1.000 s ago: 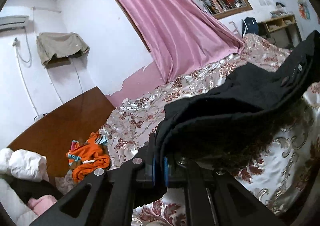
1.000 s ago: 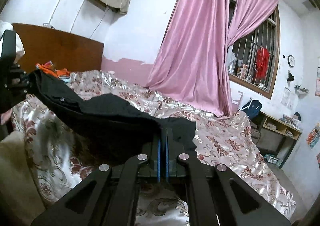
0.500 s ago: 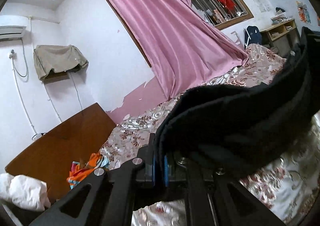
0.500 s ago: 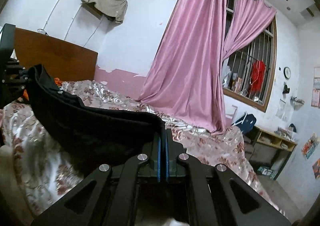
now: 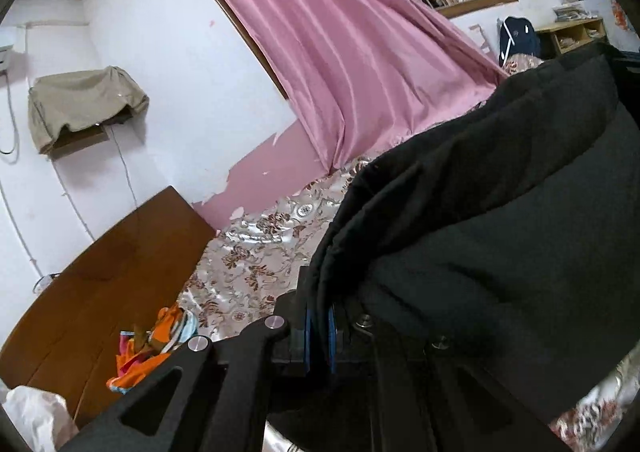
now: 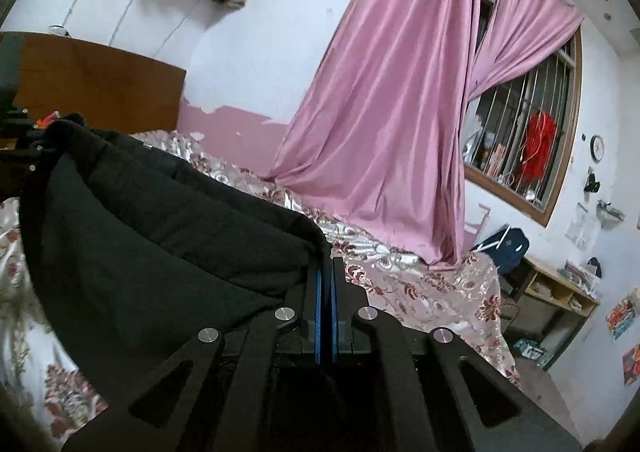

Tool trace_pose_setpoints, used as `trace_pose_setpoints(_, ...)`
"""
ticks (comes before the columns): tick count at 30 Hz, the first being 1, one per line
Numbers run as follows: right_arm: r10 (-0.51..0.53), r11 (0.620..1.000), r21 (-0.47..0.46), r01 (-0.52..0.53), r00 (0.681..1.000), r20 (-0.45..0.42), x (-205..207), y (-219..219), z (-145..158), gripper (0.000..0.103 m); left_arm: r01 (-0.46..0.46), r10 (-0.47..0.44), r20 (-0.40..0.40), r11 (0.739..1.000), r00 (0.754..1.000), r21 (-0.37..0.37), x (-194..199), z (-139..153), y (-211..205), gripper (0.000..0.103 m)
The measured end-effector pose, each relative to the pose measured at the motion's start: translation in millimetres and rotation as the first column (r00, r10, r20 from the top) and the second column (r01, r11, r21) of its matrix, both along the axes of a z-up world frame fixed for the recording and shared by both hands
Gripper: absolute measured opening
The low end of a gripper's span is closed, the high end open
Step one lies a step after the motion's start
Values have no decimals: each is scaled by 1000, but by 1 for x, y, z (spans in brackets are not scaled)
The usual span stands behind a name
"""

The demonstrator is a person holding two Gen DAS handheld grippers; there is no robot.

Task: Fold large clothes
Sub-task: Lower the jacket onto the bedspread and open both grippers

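Garment [image 5: 500, 236]: one, black and thick, bunched in folds, hangs stretched between two grippers, left [image 5: 319, 326] and right [image 6: 326, 310] each pinching an end, filling the lower frame above one floral bedspread [image 6: 420, 284].

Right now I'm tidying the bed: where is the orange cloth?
In the left wrist view, the orange cloth lies bunched at lower left on the floral bedspread, against the wooden headboard.

Left tongs [image 5: 319, 326], right tongs [image 6: 326, 308]: black linkage, blue pads (silver screws).
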State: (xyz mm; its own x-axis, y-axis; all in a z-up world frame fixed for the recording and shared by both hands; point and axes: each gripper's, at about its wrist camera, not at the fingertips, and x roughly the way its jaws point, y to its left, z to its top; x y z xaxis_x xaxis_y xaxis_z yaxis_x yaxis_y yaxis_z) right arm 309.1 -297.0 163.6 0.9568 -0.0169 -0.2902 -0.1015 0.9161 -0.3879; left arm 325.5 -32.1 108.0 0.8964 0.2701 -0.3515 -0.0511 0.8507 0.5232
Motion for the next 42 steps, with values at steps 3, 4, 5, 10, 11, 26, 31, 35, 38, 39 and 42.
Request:
trace_pose_setpoints(3,-15,1000,-2,15,999,-36,40,-1,-16,2,-9,9,-28,1000,1000,-8,34,-13,-3,6)
trace_pose_setpoints(4,-18,1000,-4,18,999,-45,50,-1,-21,2,-13,12,-37,1000,999,-9,44,-18,-3,6)
trace_pose_setpoints(5,-22,1000,-8,21,998,-57,62,-1,-28,2,-17,17,-49,1000,999,-7,56,-24,-4,6)
trace_pose_setpoints(10,-34,999,-32,31,994,-108,117,6,-63,2,-34,35,-116,999,993,9,105,-57,-7,6)
trace_pose_setpoints(11,-37,999,-40,32,992,-119,128,8,-72,2,-37,37,-136,999,990,2,116,-64,-6,6)
trace_pose_setpoints(26,-51,998,-39,42,963,-264,205,17,-140,14,-48,-59,-309,943,949,-329,165,-95,29,46)
trace_pose_setpoints(31,-1,999,35,9,977,-212,185,5,-118,56,-25,-76,-203,890,976,-456,142,-60,41,95)
trace_pose_setpoints(35,21,999,27,-17,987,-162,165,4,-96,62,-18,-83,-189,876,979,-482,129,-43,41,95)
trace_pose_setpoints(38,49,999,30,-46,991,-127,146,5,-79,79,12,-106,-165,870,981,-492,112,-34,36,95)
trace_pose_setpoints(39,60,998,32,-56,992,-116,139,5,-74,79,22,-116,-159,868,981,-497,108,-32,35,96)
trace_pose_setpoints(42,82,996,50,-77,991,-104,122,7,-63,81,54,-156,-153,850,976,-524,90,-35,30,99)
